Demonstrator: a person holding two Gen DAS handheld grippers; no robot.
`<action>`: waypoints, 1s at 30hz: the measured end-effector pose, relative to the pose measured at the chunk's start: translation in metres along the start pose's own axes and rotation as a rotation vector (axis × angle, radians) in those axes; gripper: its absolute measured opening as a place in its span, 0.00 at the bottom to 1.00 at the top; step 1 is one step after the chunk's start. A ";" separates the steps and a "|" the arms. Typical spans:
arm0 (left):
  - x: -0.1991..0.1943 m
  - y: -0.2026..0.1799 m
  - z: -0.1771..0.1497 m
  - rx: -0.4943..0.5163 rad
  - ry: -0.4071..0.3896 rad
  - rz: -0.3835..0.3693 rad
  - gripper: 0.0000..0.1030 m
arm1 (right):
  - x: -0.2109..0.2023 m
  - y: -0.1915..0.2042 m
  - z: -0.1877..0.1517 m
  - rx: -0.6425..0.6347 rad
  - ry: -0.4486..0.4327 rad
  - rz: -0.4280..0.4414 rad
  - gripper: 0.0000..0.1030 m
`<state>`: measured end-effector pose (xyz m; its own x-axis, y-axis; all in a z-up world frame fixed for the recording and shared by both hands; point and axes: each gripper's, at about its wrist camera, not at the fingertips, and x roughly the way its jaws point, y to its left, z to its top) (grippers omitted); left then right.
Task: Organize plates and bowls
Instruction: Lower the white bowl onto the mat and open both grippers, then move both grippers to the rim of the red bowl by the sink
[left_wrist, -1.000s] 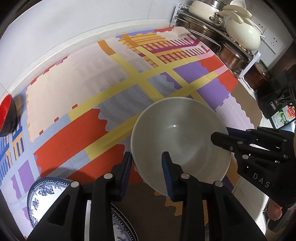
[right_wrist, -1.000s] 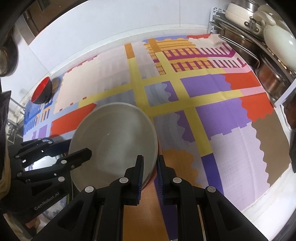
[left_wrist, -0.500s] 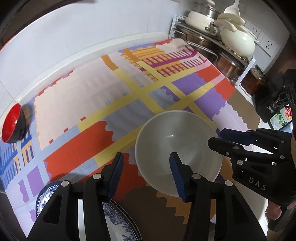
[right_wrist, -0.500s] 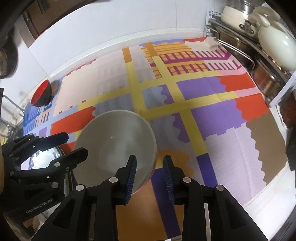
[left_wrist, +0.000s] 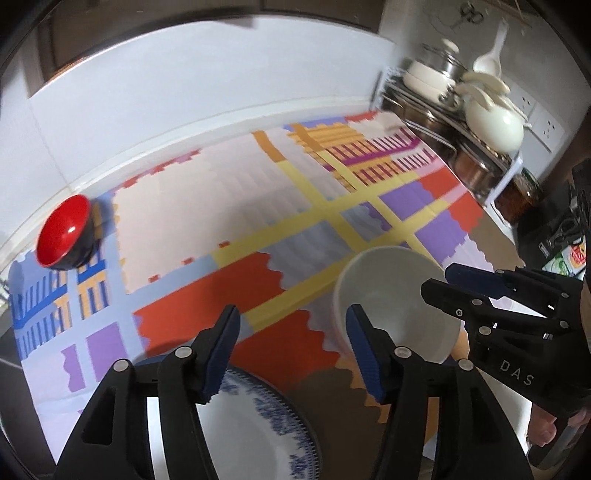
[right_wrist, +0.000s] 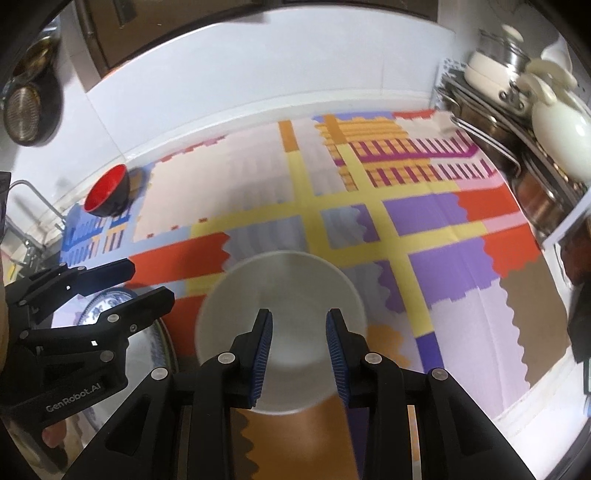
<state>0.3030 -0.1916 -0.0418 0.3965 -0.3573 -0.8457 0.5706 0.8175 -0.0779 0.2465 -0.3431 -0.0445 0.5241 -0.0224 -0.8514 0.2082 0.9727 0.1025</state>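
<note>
A large white bowl stands on the colourful patterned cloth. My left gripper is open and empty, just left of the bowl and above a blue-and-white plate, which also shows in the right wrist view. My right gripper is open and empty, raised over the bowl's near rim; it also shows in the left wrist view. A red bowl with a black outside lies tilted at the cloth's far left.
A metal rack with pots, a white pot and a ladle stands at the back right. A white wall runs behind the cloth. A pan hangs at the far left. Dark items sit at the right edge.
Both grippers let go of the white bowl, opened wide and pulled back and up. The bowl now rests on the cloth. The left gripper swung left, over the plate.
</note>
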 end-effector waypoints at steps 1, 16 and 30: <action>-0.003 0.004 0.000 -0.005 -0.006 0.006 0.58 | -0.001 0.003 0.001 -0.002 -0.005 0.004 0.30; -0.056 0.092 -0.013 -0.091 -0.119 0.144 0.74 | -0.005 0.089 0.024 -0.097 -0.057 0.065 0.31; -0.079 0.181 -0.023 -0.193 -0.161 0.273 0.81 | 0.007 0.176 0.055 -0.157 -0.128 0.127 0.41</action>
<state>0.3586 -0.0046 -0.0008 0.6325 -0.1684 -0.7561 0.2879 0.9572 0.0277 0.3319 -0.1850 -0.0041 0.6402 0.0834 -0.7636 0.0080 0.9933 0.1152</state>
